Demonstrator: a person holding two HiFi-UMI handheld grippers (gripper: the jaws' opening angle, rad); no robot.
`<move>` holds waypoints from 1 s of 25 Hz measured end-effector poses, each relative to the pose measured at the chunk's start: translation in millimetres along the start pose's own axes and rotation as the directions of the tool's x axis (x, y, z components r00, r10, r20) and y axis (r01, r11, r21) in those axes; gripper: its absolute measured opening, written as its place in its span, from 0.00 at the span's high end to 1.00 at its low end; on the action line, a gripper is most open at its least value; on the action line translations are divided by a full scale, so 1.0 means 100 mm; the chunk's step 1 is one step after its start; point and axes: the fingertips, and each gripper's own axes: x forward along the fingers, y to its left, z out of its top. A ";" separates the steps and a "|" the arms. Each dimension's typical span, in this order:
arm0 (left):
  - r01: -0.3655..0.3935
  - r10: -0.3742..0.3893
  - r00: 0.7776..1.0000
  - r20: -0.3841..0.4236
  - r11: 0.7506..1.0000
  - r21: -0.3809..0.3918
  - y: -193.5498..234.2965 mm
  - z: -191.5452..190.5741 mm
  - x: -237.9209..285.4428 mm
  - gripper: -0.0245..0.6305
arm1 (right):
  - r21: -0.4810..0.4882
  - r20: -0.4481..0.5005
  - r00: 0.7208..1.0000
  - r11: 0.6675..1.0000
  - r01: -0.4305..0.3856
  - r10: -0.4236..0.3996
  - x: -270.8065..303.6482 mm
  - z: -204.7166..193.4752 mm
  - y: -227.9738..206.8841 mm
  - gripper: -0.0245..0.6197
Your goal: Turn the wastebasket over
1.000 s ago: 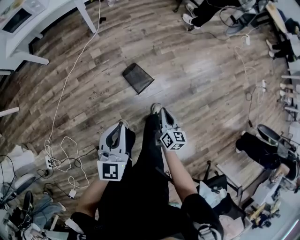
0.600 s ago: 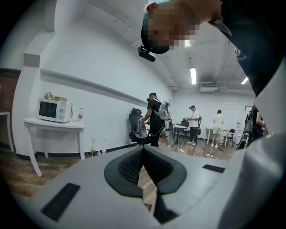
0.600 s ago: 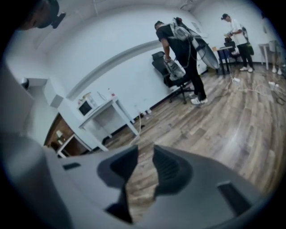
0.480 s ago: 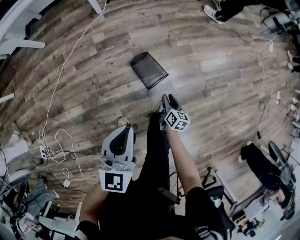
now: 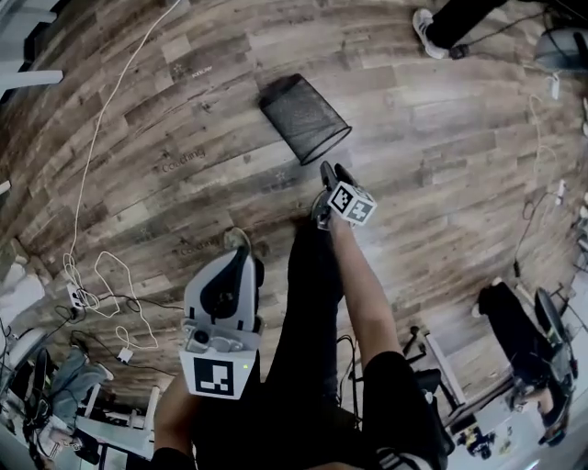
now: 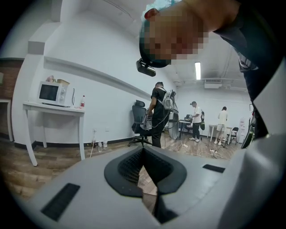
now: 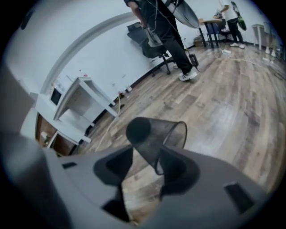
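Observation:
A black mesh wastebasket (image 5: 303, 117) lies on its side on the wooden floor, its open mouth toward the lower right in the head view. My right gripper (image 5: 333, 171) reaches down just short of that mouth. Its jaws have just been opening and stand wide. In the right gripper view the wastebasket (image 7: 154, 133) fills the gap ahead of the right gripper (image 7: 143, 166), its rim near the right pad (image 7: 178, 172); no pad presses on it. My left gripper (image 5: 241, 248) hangs back by the person's leg, shut and empty. The left gripper (image 6: 144, 154) points level across the room.
White cables (image 5: 101, 275) and a power strip (image 5: 75, 296) trail over the floor at the left. Another person's shoe (image 5: 426, 22) stands at the top right. A white table with a microwave (image 6: 52, 93) is by the wall; several people and an office chair (image 6: 139, 117) stand farther back.
My right gripper has dropped toward the wastebasket and its jaws have gone from shut to wide. The left gripper sank lower. The basket looks nearer and larger.

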 end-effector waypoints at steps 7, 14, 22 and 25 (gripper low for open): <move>-0.049 0.048 0.998 -0.028 0.999 -0.014 0.30 -0.47 0.13 0.91 | 0.031 -0.077 0.996 0.999 0.040 -0.037 0.81 -0.21 -0.43 0.64; -0.078 0.075 0.995 -0.061 0.996 -0.034 0.39 -0.62 0.08 0.91 | 0.008 -0.070 0.994 0.997 0.081 -0.081 0.92 -0.14 -0.50 0.86; -0.098 0.093 0.993 -0.079 0.993 -0.066 0.43 -0.56 0.02 0.91 | -0.100 -0.037 0.999 0.995 0.029 -0.033 0.84 0.15 -0.13 0.88; -0.120 0.113 0.989 -0.091 0.990 -0.079 0.51 -0.54 -0.07 0.91 | -0.169 -0.048 0.999 0.986 0.009 -0.017 0.81 0.24 0.09 0.88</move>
